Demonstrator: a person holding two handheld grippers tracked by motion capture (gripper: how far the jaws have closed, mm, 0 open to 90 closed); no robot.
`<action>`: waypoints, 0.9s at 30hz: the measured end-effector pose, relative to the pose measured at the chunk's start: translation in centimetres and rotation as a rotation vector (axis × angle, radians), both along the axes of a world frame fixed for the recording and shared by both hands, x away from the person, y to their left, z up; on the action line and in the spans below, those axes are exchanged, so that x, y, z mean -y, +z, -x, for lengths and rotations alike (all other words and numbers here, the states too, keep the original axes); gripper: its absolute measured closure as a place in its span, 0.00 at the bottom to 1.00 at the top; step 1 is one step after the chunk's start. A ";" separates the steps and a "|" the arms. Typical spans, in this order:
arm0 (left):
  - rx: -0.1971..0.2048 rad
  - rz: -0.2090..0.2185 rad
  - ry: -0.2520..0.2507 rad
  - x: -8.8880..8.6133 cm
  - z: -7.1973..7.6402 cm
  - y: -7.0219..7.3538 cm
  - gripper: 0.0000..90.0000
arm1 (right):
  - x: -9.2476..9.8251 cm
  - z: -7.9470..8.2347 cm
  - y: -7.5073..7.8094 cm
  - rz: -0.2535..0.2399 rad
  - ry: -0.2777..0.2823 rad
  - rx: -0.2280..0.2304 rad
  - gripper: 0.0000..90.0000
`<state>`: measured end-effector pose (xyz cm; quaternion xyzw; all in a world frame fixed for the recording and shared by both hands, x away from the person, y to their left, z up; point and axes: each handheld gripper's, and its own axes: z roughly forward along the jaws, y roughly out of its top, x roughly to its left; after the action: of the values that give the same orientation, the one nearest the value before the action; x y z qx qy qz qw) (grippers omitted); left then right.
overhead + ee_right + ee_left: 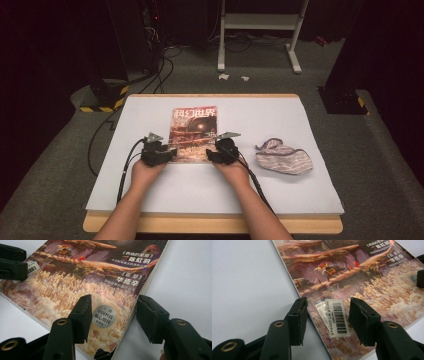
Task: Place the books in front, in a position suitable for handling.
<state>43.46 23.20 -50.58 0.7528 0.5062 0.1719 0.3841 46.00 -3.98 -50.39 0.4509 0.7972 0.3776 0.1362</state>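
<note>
Item: magazine (pixel 194 134), a glossy paperback issue lying flat and face up on the desk (pixel 165 190), which is covered in white.
Place: middle of the desk, its top edge toward the far side, its bottom edge toward the person.
Left of the magazine: bare white desk, open room out to the desk's edge; cables trail off that side.
Left gripper (pixel 172 152): at the magazine's lower left corner, fingers (pixel 298 315) about half open, straddling the spine edge by the barcode sticker (pixel 337 317); one finger on the desk side, the other over the cover. Pads not pressing; nothing held.
Right gripper (pixel 211 154): at the magazine's lower right corner, fingers (pixel 81 315) about half open, straddling the open page edge beside the round silver seal (pixel 104 317). Nothing held.
Right of the magazine: a crumpled grey striped cloth pouch (pixel 284 156), well apart from it.
Handling, judged: light, thin, floppy when lifted by one corner; slick cover likely to slip between pads; pages could fan or crease.
Hold, judged: spine edge is stiffest; pinching both lower corners together should keep it level.
Room: far edge of the desk is near the magazine's top; more room toward the person.
</note>
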 end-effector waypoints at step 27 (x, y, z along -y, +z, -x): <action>0.012 -0.032 -0.124 4.9 8.5 0.1 0.56 | 5.4 9.3 0.3 0.047 0.015 0.034 0.52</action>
<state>35.00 18.33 -50.51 0.7877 0.4534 0.1605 0.3849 36.73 -9.33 -50.12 0.4353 0.8067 0.3672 0.1575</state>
